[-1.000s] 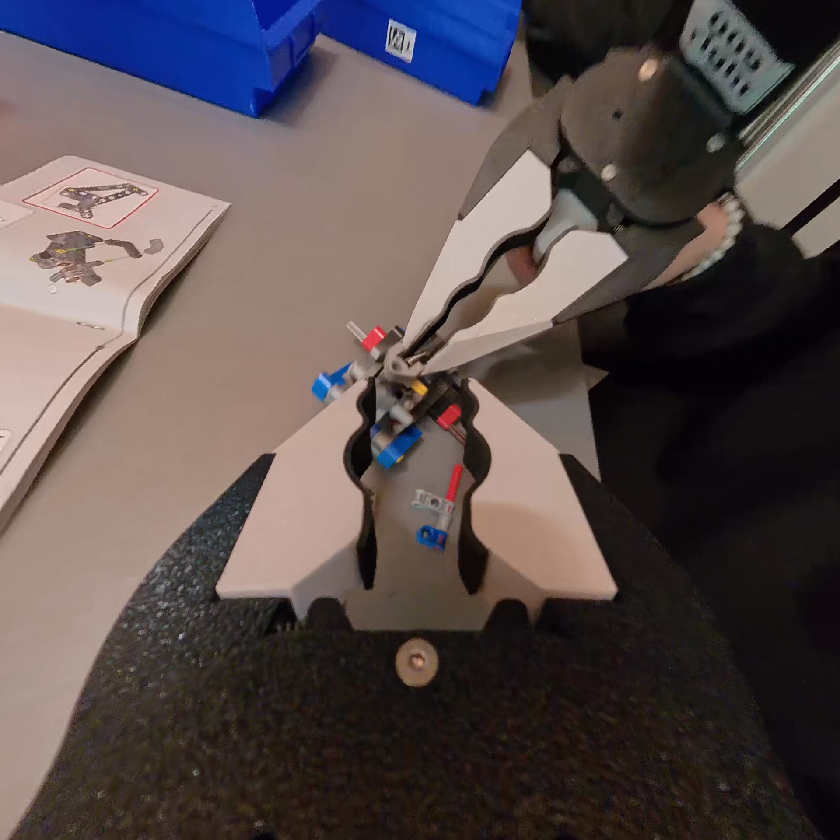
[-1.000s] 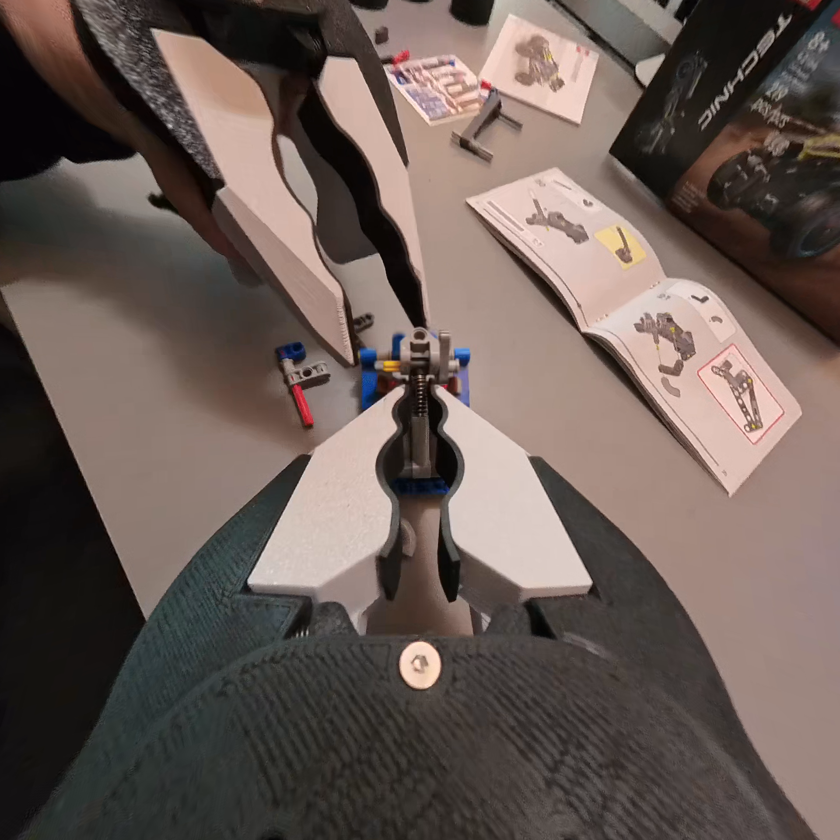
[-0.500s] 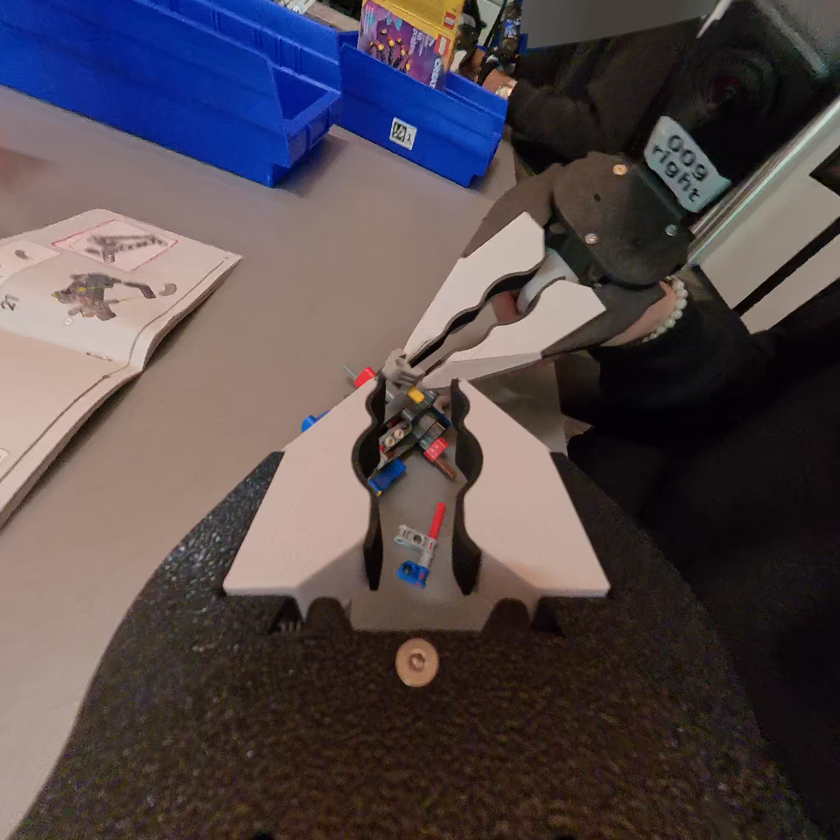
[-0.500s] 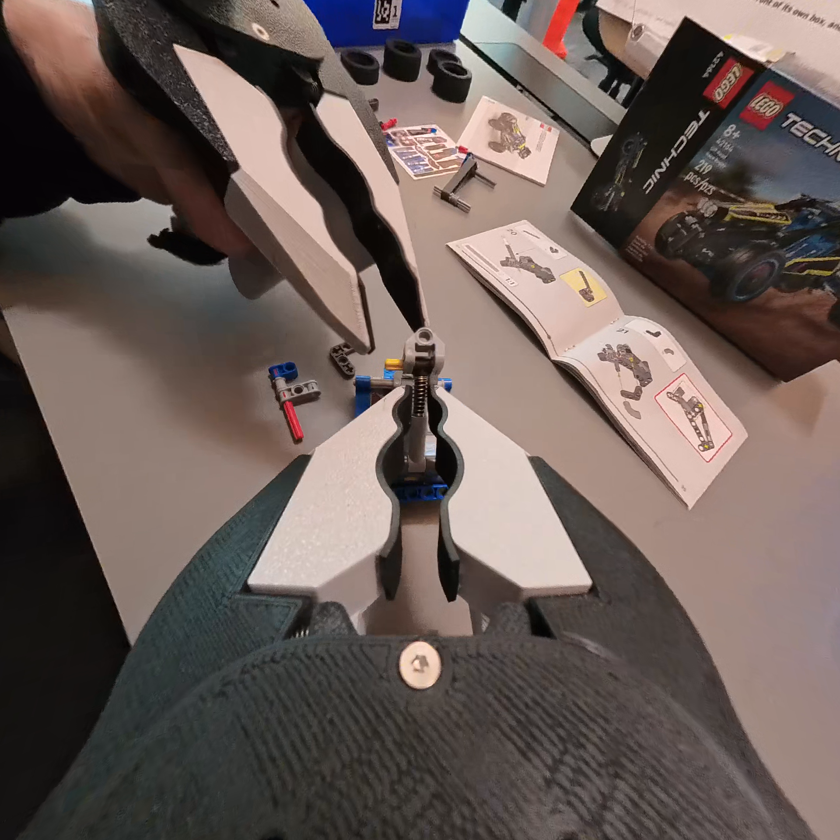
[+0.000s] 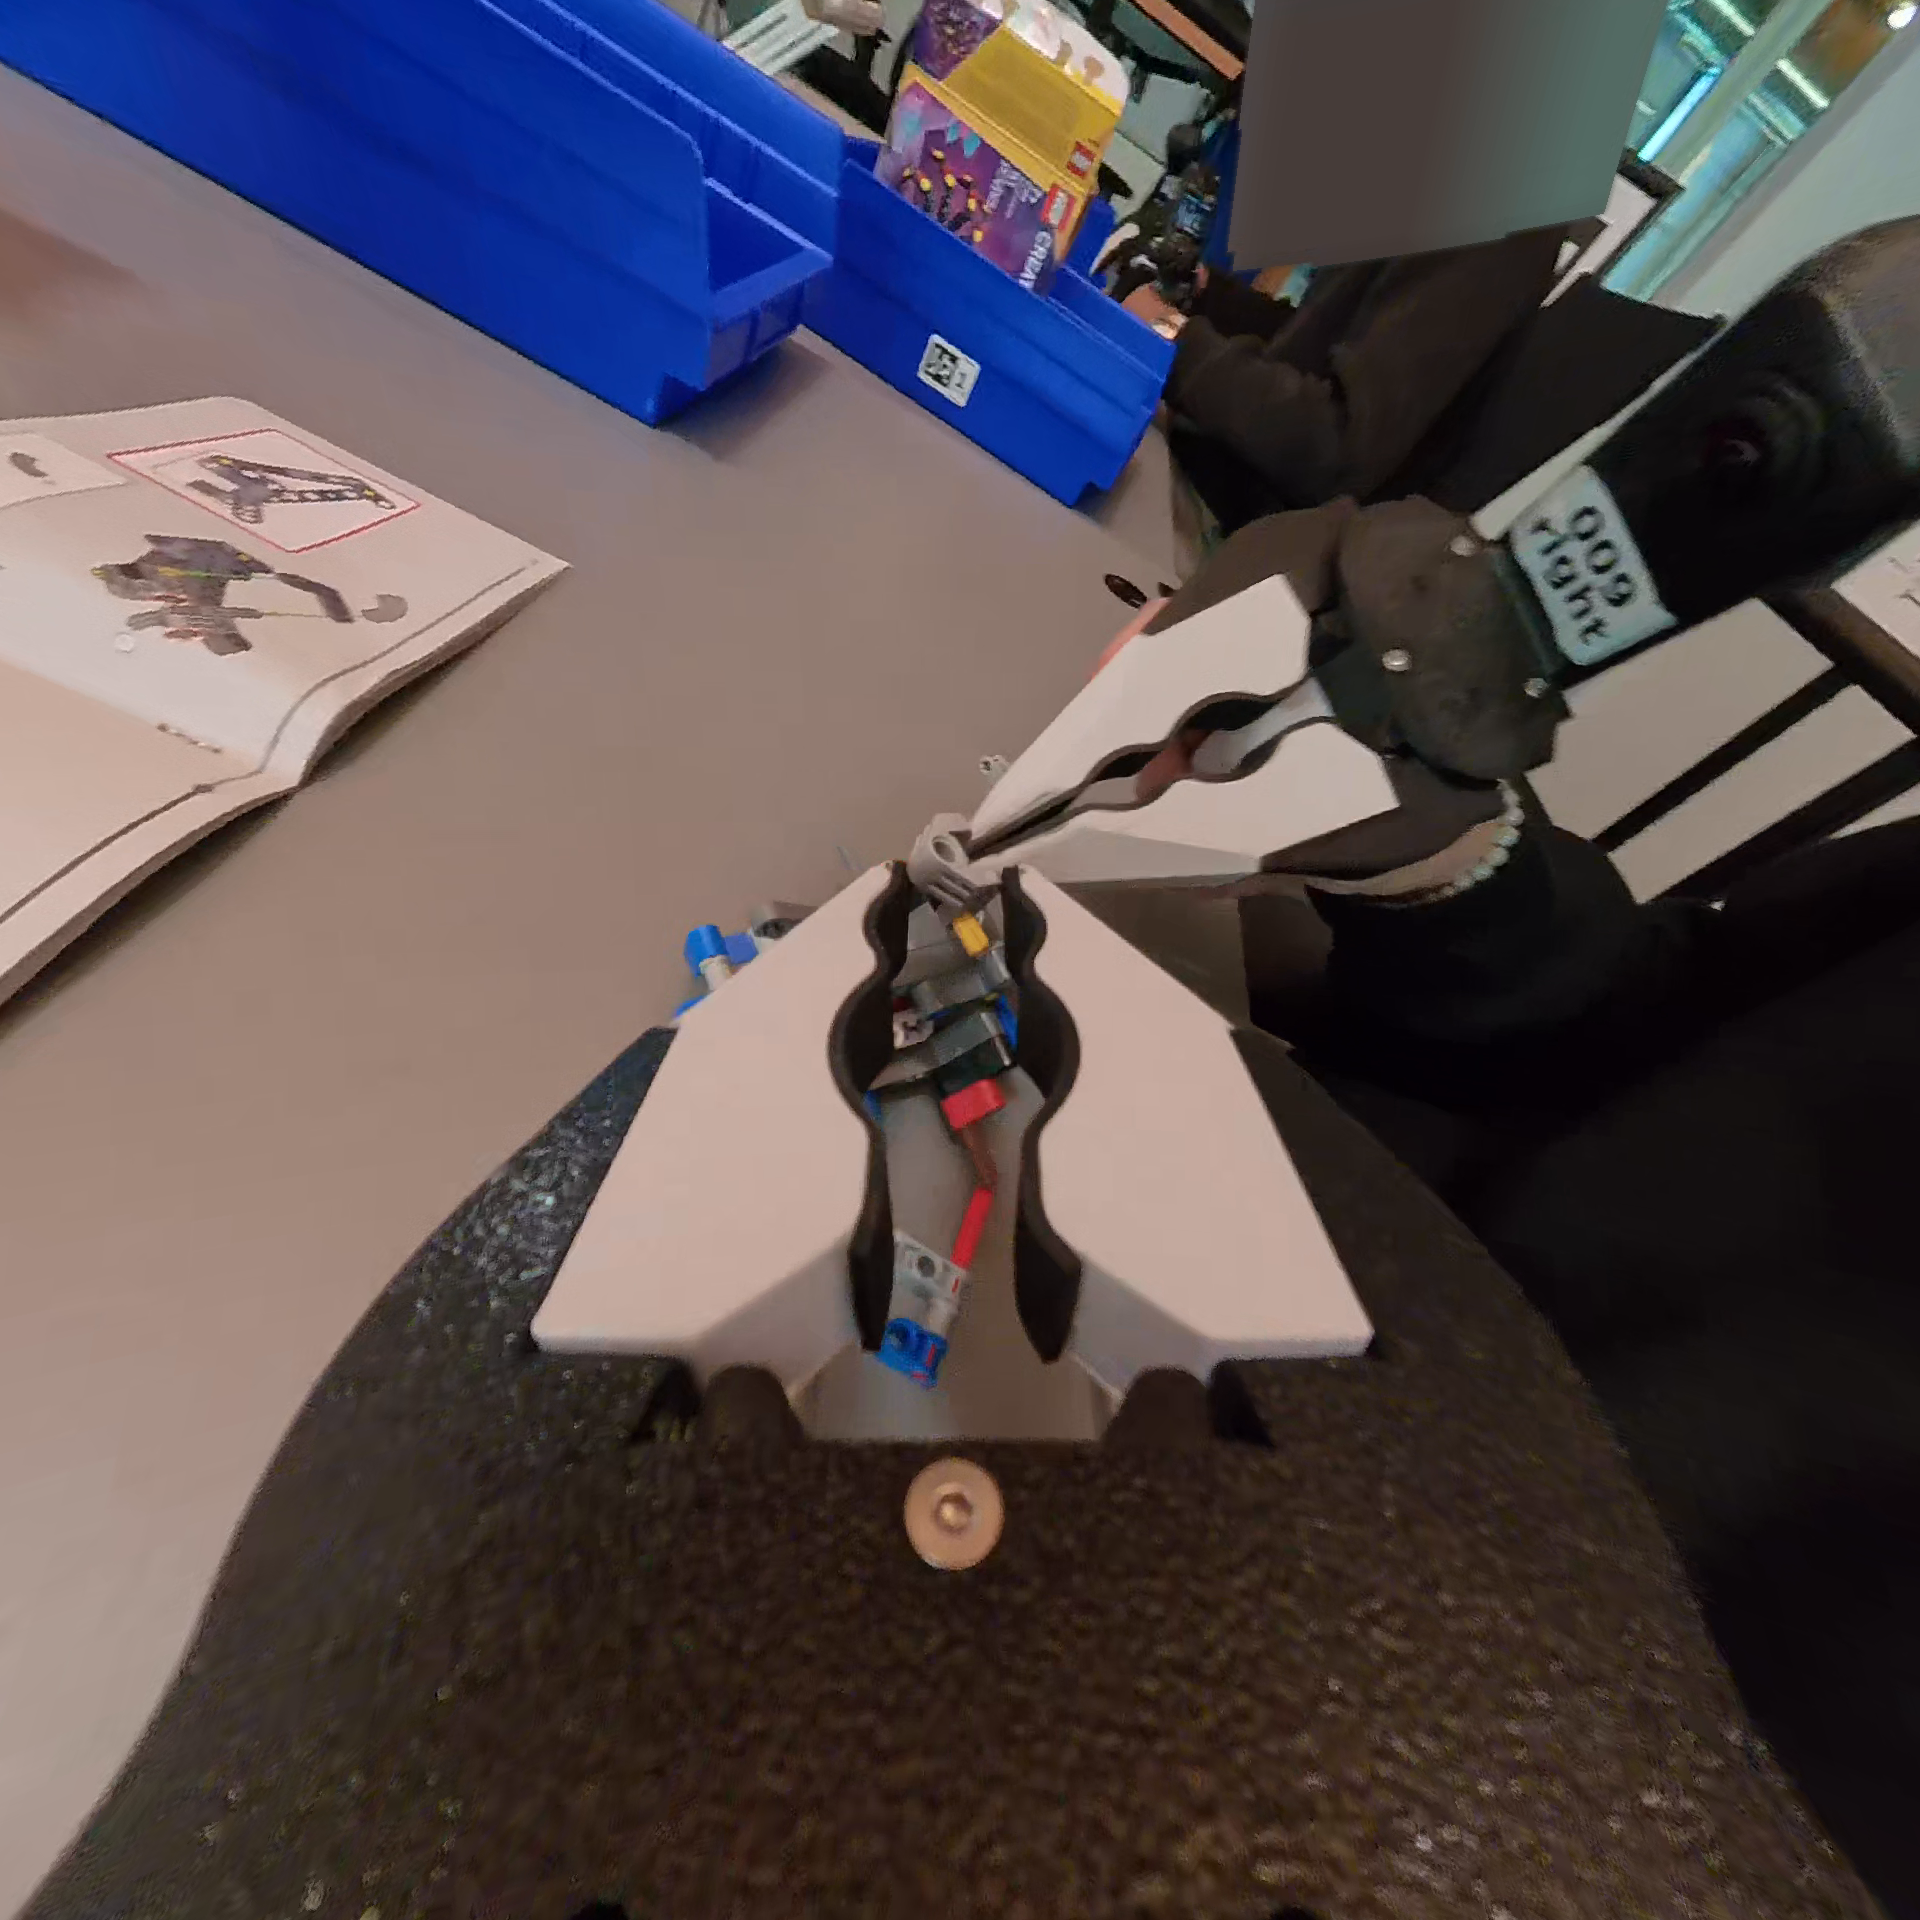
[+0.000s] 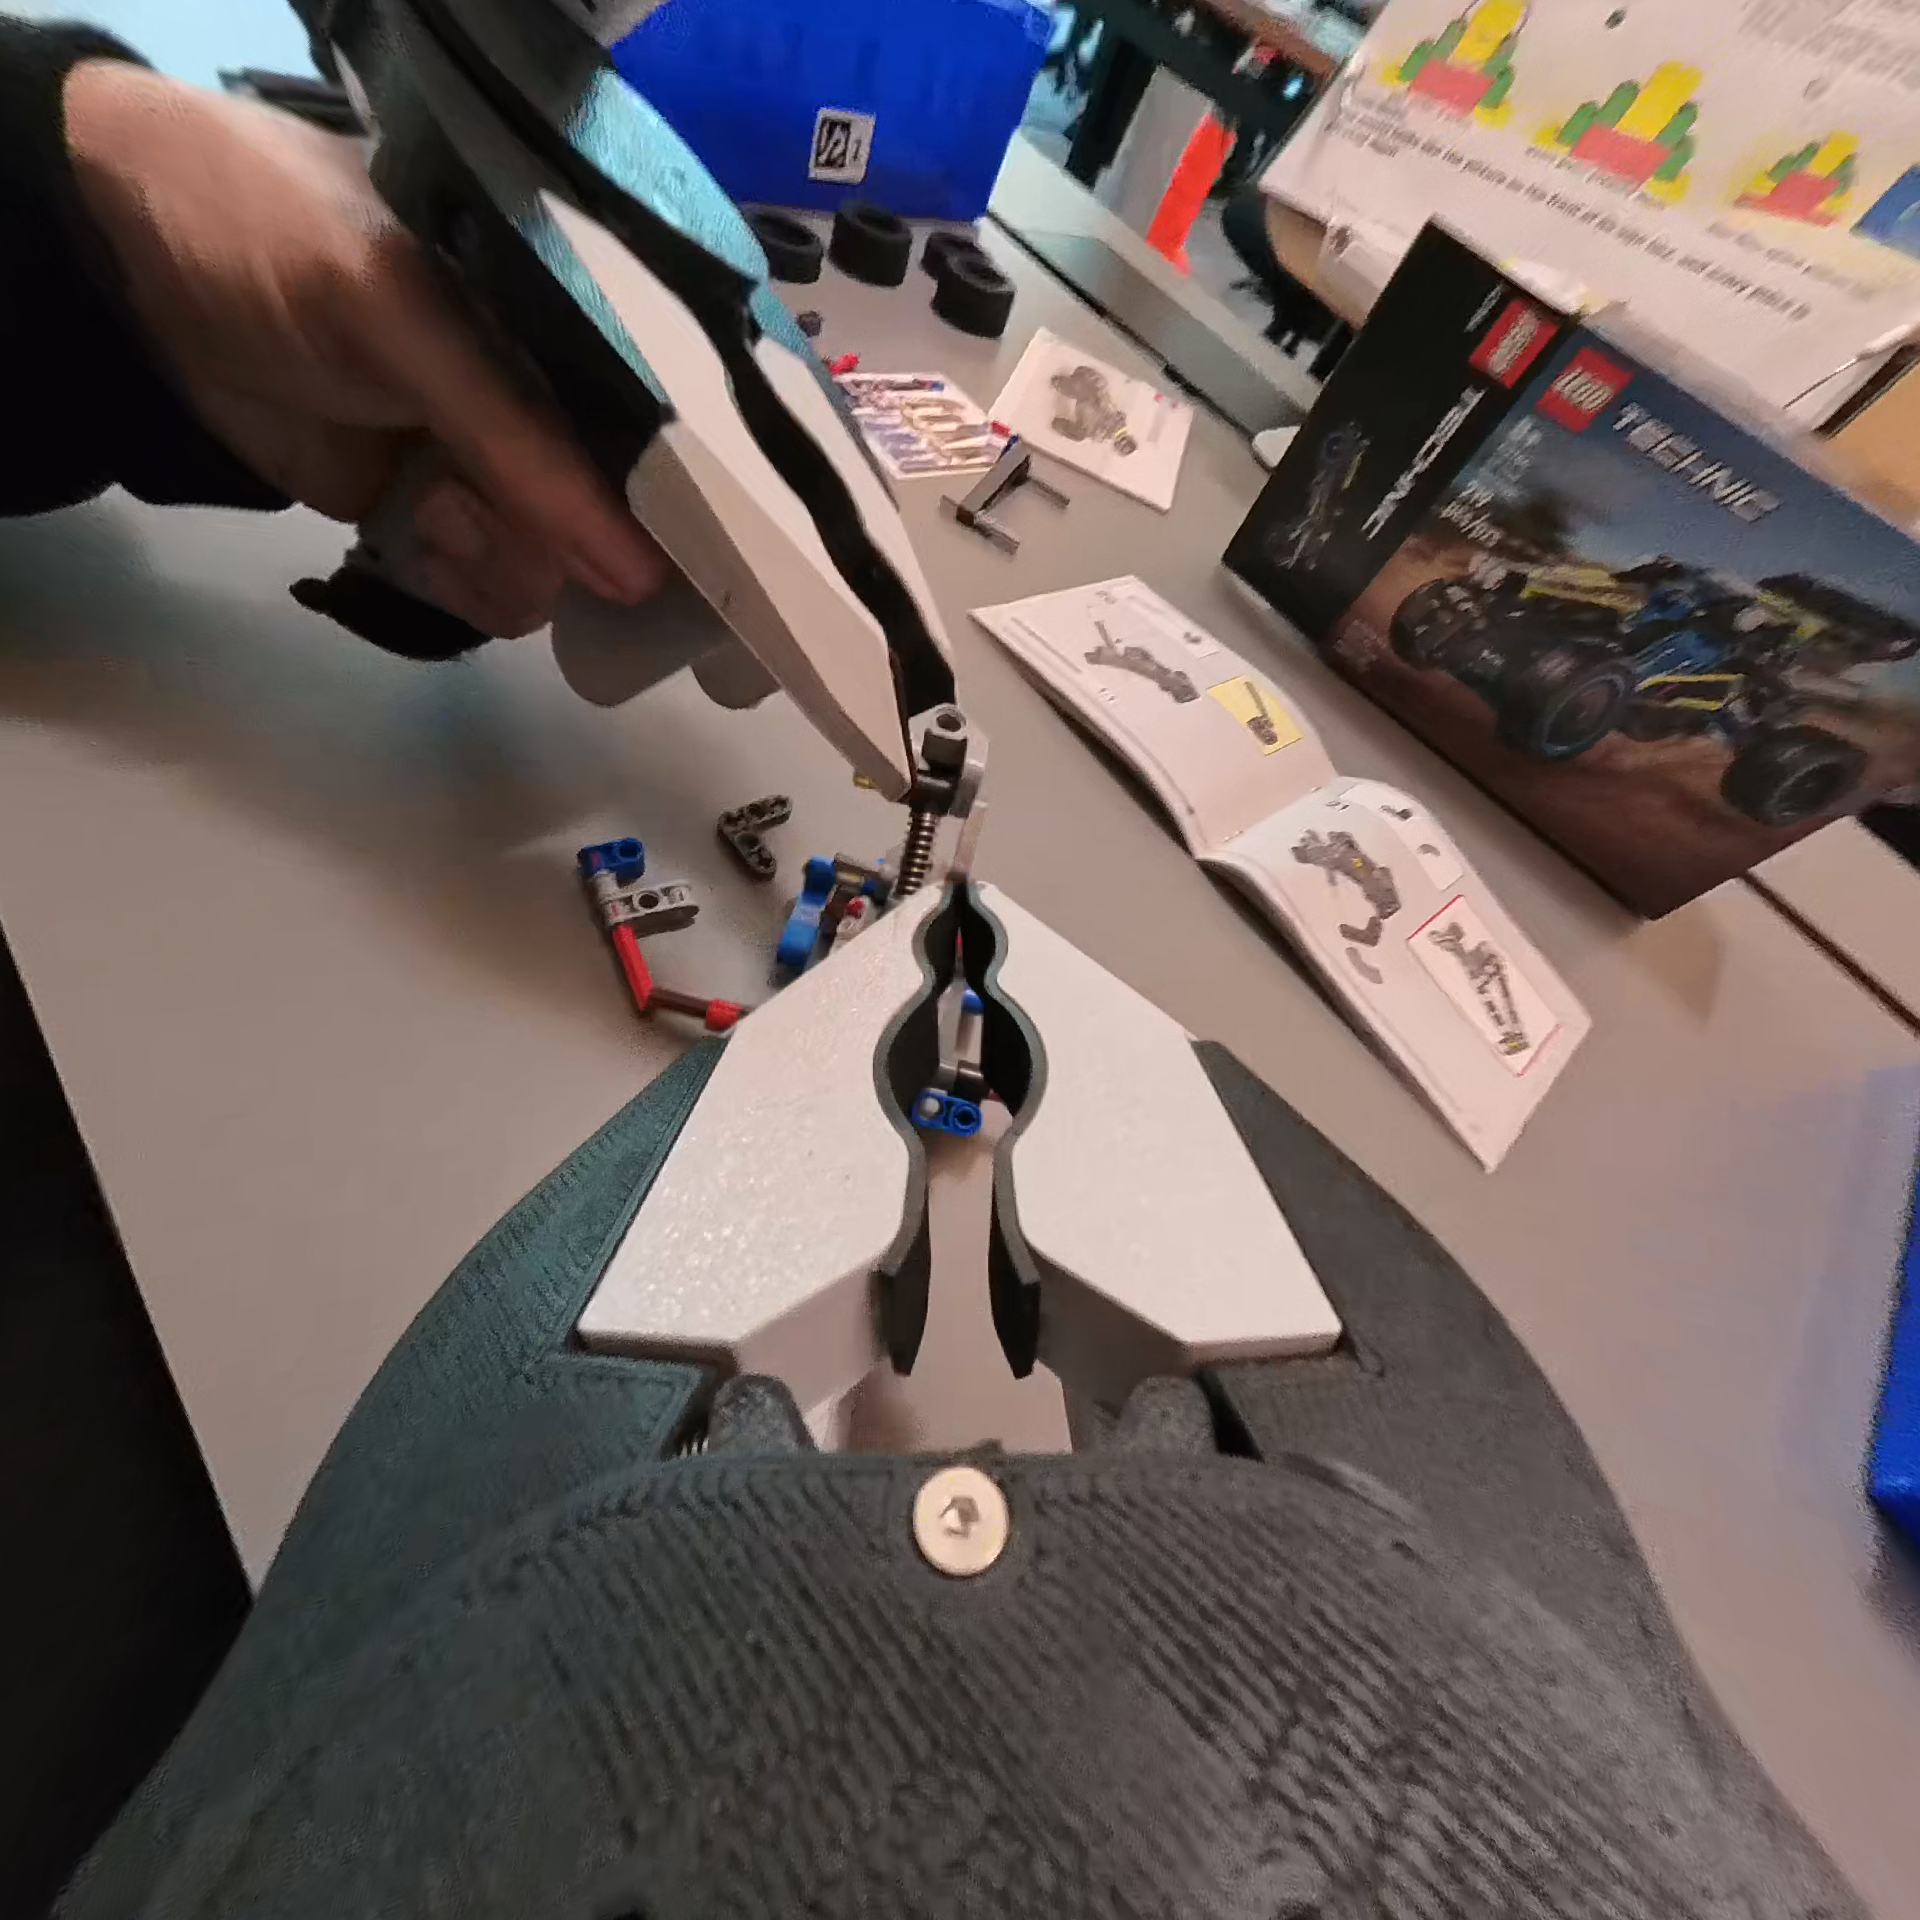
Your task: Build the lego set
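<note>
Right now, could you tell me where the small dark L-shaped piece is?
In the right wrist view, the L-shaped piece lies on the table, left of centre, between two small brick assemblies.

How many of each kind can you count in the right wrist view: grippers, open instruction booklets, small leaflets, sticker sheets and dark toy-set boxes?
Grippers: 2 (left gripper, right gripper)
Open instruction booklet: 1
Small leaflet: 1
Sticker sheet: 1
Dark toy-set box: 1
Total: 6
</note>
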`<state>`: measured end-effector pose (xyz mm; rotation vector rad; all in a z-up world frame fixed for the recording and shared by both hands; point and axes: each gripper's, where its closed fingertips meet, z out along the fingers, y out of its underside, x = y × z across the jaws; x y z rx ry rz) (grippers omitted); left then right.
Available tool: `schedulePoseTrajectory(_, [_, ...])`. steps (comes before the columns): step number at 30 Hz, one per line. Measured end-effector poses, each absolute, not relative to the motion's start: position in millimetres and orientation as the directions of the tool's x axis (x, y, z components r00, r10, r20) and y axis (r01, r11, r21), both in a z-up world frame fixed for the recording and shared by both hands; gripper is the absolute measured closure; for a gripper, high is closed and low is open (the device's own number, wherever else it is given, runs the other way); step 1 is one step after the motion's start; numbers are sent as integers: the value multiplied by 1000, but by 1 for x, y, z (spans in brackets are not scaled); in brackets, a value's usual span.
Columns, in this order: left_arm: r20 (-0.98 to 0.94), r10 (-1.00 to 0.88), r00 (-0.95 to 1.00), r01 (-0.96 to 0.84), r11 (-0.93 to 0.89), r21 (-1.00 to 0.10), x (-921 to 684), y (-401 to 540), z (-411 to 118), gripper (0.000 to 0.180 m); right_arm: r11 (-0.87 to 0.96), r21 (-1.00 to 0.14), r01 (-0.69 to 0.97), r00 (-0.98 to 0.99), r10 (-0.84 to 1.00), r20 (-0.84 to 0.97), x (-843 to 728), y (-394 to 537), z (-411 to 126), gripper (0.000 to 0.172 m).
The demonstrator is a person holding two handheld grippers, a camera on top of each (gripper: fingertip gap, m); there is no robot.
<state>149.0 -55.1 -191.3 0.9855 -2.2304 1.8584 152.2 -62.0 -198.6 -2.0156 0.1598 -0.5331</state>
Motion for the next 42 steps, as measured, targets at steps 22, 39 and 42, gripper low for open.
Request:
schedulePoseTrajectory(22, [781, -174, -599, -764, -166, -623, 146, -62, -179, 163, -370, -923, 102, 921, -316, 229, 151, -54, -196, 157])
schedulePoseTrajectory(39, [503, -450, -738, -597, 89, -797, 146, -54, -192, 176, -509, -834, 215, 894, -240, 377, 145, -43, -207, 156])
schedulePoseTrajectory(42, [551, -424, -719, -627, 52, -778, 147, -52, -195, 176, -477, -849, 226, 903, -224, 367, 143, -42, -207, 155])
